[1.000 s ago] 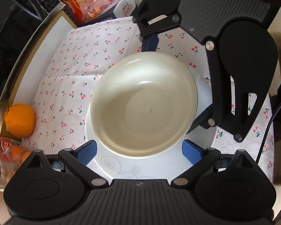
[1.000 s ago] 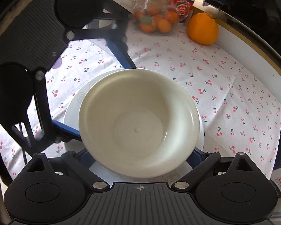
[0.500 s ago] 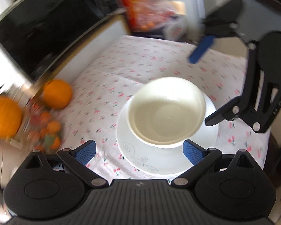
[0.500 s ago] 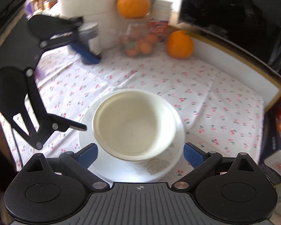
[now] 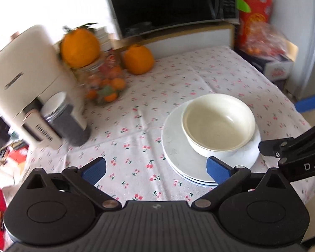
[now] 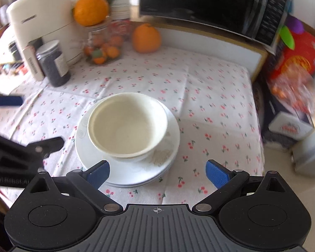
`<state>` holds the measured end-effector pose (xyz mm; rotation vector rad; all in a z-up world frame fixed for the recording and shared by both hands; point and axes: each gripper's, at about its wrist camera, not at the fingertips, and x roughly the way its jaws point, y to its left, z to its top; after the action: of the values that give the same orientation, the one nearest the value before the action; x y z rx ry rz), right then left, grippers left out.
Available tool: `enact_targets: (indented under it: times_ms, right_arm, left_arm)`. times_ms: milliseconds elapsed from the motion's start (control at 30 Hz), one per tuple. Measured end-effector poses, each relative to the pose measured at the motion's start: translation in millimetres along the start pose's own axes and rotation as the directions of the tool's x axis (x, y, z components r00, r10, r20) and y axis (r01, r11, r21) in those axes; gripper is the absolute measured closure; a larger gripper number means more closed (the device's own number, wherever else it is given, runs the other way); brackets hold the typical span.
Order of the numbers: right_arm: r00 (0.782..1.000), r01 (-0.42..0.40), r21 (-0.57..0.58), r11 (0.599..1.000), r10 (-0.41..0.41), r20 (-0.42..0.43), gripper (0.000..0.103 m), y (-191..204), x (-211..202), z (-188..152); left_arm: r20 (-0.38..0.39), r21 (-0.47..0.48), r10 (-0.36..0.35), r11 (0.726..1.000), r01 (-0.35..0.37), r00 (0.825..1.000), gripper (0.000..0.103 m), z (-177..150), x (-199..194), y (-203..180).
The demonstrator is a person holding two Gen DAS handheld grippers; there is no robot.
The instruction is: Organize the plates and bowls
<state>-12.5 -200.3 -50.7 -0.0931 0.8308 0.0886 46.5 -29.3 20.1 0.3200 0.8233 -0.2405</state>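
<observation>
pulling back: both tongs hang over the cloth-covered surface point(image 6: 210, 88), and neither touches the crockery.
left tongs point(image 5: 155, 169): spread wide, nothing between the blue pads; the jaws have just been opening further. in the right wrist view this tool shows at the left edge.
right tongs point(image 6: 157, 173): spread wide, empty. in the left wrist view its black arm juts in at the right edge, just beside the plate rim.
bowl point(image 6: 128, 126): cream, upright, nested in the middle of the plates, centre of the right wrist view.
plates point(image 6: 170, 155): white, two rims visible, stacked flat on the surface, right of centre in the left wrist view.
step in hand: judged as clearing away after setting the bowl down; the stack looks finished, since no other loose plate or bowl shows.
doing it well: lift clear and straight, keep pads and arms off the rims so the bowl is not nudged off centre.
around: dark jar point(image 6: 53, 63) and cream appliance point(image 6: 42, 14) at upper left, glass jar of small fruit point(image 6: 104, 44) with an orange point(image 6: 91, 8) on top, a second orange point(image 6: 146, 37) beside it, microwave point(image 6: 210, 2) at top, red box point(image 6: 298, 58) at right.
in the way: nothing between stack and tongs; only the right tool's arm sits close.
</observation>
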Motion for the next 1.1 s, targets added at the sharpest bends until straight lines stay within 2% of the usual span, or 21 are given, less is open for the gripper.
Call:
enact_targets:
  times_ms: [167,433,533,1100]
  right_arm:
    - [0.999,0.041,0.090,0.995,-0.043,0.022,0.004,-7.6,-5.6,-6.9]
    - [0.996,0.077,0.182,0.980,-0.083,0.026,0.004,-11.0,-6.7,-9.3]
    - [0.994,0.103,0.183,0.978,-0.109,0.022,0.004,-7.9,-5.1,-9.8]
    - [0.988,0.151,0.159,0.976,-0.153,0.002,0.004,-2.3,-1.0,-12.6]
  left_arm:
    - [0.012,-0.105,0.004,0.994,-0.003,1.000,0.001,-5.0,0.2,4.6]
    - [-0.056,-0.242,0.036,0.969,-0.049,0.998,0.001,-18.5,7.6,8.6]
    - [-0.061,-0.256,0.061,0.964,-0.075,0.996,0.001,-19.4,4.4,7.8]
    - [-0.062,-0.264,0.057,0.962,-0.072,0.996,0.000,-21.0,-3.2,2.0]
